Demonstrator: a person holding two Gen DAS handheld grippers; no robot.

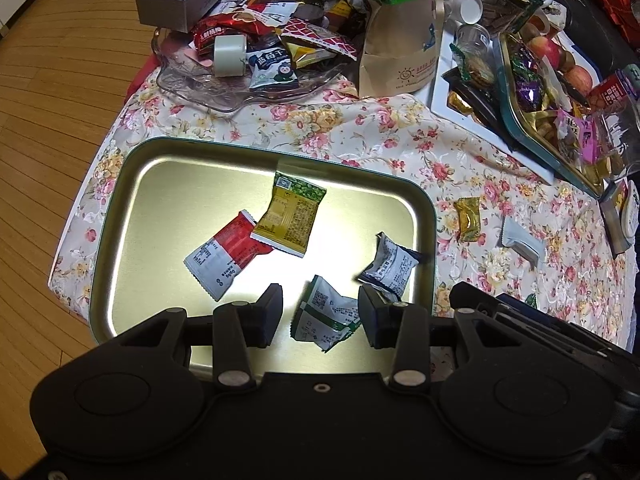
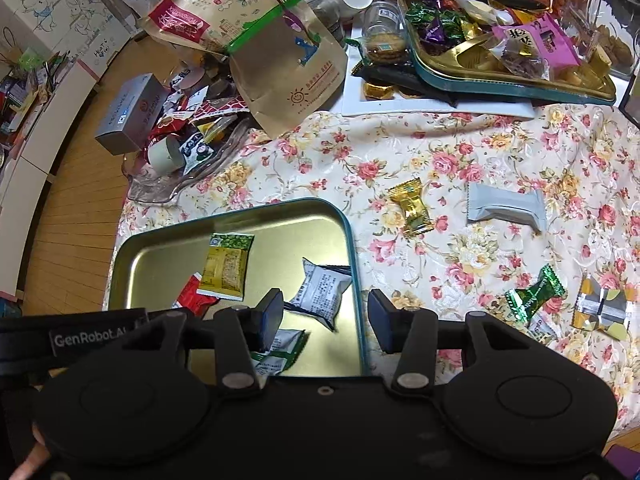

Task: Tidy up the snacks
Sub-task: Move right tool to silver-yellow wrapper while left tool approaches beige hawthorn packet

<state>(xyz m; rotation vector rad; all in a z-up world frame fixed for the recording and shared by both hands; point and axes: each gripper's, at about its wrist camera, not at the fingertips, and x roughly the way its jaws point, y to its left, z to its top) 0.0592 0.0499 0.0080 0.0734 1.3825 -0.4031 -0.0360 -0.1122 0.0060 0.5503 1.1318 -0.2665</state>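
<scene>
Gold-toned metal lines the tin tray (image 1: 168, 184) that sits at the near left corner of the floral tablecloth (image 1: 360, 132), and we count four wrapped snacks lying inside it. Toward the tray's far edge rests a yellow-and-green packet (image 1: 290, 216), its lower corner overlapping a red-and-white packet (image 1: 224, 254) just beside it. Near the tray's right rim lies a white-and-navy packet (image 1: 392, 266), tilted. Close to the tray's near edge sits a green-and-white packet (image 1: 326, 318).

We hold the left gripper (image 1: 320, 316) over that near edge with its jaws spread, the green-and-white packet showing between the fingers and nothing pinched. We hold the right gripper (image 2: 326, 320) over the tray's right rim, jaws likewise spread and holding nothing; one finger is above the tray, the other above the cloth.

On the bare cloth to the right of the tray we see a gold candy (image 2: 410, 208) and, just beyond it, a pale grey packet (image 2: 506, 210). Nearer the right edge lie a green foil candy (image 2: 534, 294) and a yellow-and-silver wrapper (image 2: 604, 308), close to each other.

At the far left a glass dish (image 1: 224, 88) holds a heap of snacks, with a kraft paper bag (image 1: 400, 40) beside it. At the far right edge a second tin tray (image 2: 500, 80) is piled with sweets.
</scene>
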